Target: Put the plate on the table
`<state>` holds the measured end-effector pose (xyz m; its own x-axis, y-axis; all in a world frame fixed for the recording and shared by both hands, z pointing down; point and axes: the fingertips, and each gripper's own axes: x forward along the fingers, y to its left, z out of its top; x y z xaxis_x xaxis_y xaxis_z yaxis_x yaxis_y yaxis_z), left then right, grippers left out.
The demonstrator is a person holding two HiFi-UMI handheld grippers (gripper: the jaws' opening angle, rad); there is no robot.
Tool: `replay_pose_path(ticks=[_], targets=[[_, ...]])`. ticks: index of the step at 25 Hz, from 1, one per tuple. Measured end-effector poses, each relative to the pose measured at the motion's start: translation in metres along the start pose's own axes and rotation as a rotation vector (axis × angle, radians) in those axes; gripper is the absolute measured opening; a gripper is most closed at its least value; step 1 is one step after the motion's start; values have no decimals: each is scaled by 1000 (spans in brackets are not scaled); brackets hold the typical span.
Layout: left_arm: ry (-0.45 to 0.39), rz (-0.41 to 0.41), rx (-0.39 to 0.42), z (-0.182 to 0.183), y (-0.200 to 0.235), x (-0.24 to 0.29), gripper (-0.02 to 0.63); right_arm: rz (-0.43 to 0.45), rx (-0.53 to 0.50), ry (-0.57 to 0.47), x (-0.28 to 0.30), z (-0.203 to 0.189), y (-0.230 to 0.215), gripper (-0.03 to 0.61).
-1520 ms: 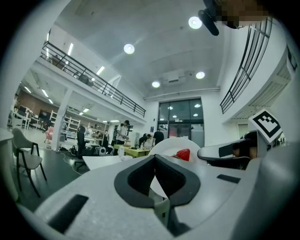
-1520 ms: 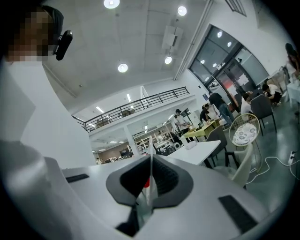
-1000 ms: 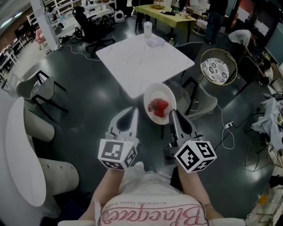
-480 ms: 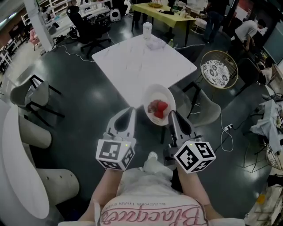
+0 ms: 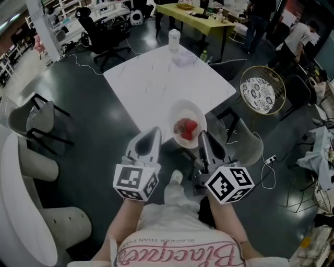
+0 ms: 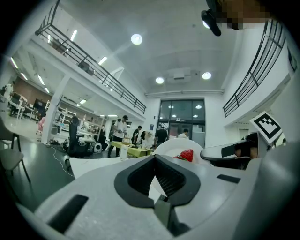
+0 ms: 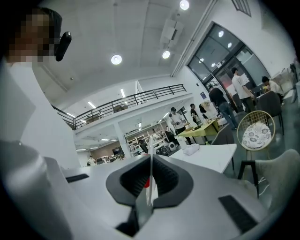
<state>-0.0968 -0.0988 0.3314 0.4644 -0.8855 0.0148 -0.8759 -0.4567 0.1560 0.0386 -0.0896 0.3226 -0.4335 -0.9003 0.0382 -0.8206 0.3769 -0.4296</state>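
Observation:
A white plate (image 5: 186,113) with red strawberries (image 5: 186,126) hangs at the near edge of the white marble table (image 5: 156,78). My right gripper (image 5: 202,134) is shut on the plate's near right rim. In the right gripper view the plate (image 7: 150,180) shows edge-on, pinched between the jaws of the right gripper (image 7: 151,163). My left gripper (image 5: 155,130) is shut and empty, just left of the plate. From the left gripper (image 6: 154,157) the plate (image 6: 169,146) and a strawberry (image 6: 186,154) show just past the jaws.
A cup (image 5: 174,36) and a crumpled cloth (image 5: 183,55) sit at the table's far side. A grey chair (image 5: 245,146) and a gold wire chair (image 5: 262,86) stand to the right. Beyond are a yellow table (image 5: 198,13), office chairs and people.
The table has come closer in the head view. The plate, earlier short of the table's corner, now overlaps its near edge. Both grippers keep their hold and spacing.

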Motion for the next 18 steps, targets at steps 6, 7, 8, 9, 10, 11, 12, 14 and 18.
replay_pose_path(ticks=[6,7,8,9,10,11,12,14,18], targets=[[11,34,3,6,26,78,5,21,18,23,73,21,-47,8],[12,39,3,8,30,90,5,23,22,26,85,24,-54,8],[13,43,2,9,35,103,5,24,26,30,96,27,-62,8],[13,48,0,9,39,116,5,24,30,34,108,30,-70,8],[14,53,-2,10,43,128,5,24,35,40,119,32,-78,8],[16,59,-3,10,47,141,5,25,40,46,130,34,-87,8],[18,64,-4,10,50,153,5,25,44,53,141,36,-95,8],[25,73,-4,8,55,175,5,24,52,68,158,39,-112,8],[54,81,-2,-3,63,206,5,18,72,97,186,36,-141,8]])
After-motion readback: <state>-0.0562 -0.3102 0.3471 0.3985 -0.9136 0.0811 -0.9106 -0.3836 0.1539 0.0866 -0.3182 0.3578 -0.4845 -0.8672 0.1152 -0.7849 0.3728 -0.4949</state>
